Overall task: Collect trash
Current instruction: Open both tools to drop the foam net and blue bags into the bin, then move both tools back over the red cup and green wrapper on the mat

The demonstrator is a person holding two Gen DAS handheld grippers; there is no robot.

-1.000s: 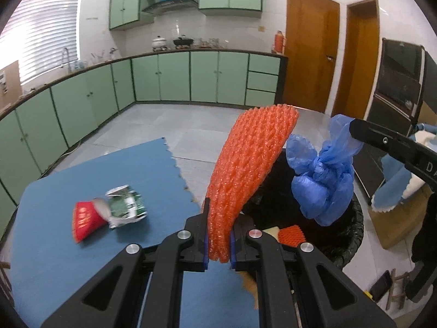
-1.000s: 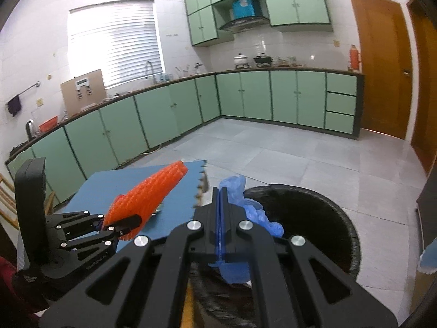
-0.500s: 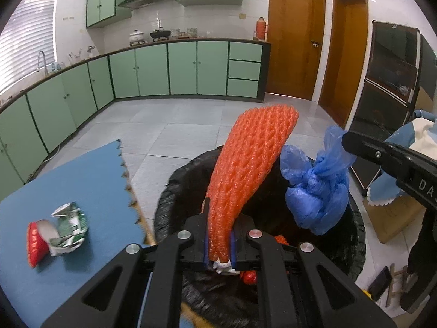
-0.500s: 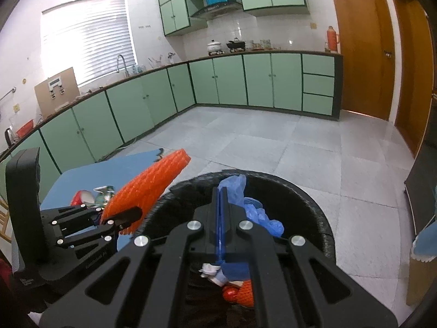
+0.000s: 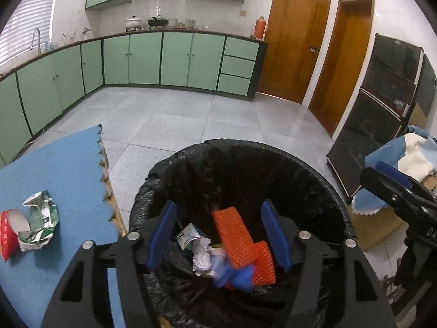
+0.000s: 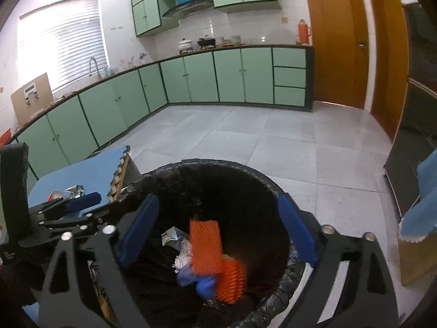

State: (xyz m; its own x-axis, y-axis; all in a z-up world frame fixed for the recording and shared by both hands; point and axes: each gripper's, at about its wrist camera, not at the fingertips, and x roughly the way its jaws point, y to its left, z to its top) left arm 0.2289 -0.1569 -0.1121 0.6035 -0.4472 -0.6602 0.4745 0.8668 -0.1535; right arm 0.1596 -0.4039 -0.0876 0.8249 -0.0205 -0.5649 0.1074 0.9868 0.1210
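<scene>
Both grippers hang open and empty over a black-lined trash bin (image 5: 273, 164) (image 6: 262, 175). My left gripper (image 5: 220, 235) and my right gripper (image 6: 218, 232) have their blue pads spread wide. Inside the bin lie an orange foam net (image 5: 240, 240) (image 6: 207, 246), a blue plastic bag (image 5: 237, 276) (image 6: 202, 281) and crumpled white paper (image 5: 202, 254). On the blue table (image 5: 65, 175) to the left lie a crushed green-white carton (image 5: 41, 218) and a red wrapper (image 5: 6, 237). The left gripper also shows in the right wrist view (image 6: 68, 207).
The table edge with its scalloped mat (image 5: 105, 180) stands right beside the bin. A dark cabinet (image 5: 377, 114) and a box with blue and white cloth (image 5: 404, 161) stand to the right. Green kitchen cabinets (image 5: 164, 60) line the far wall across tiled floor.
Both grippers opened over the bin. The orange net and the blue bag dropped from them into the bin.
</scene>
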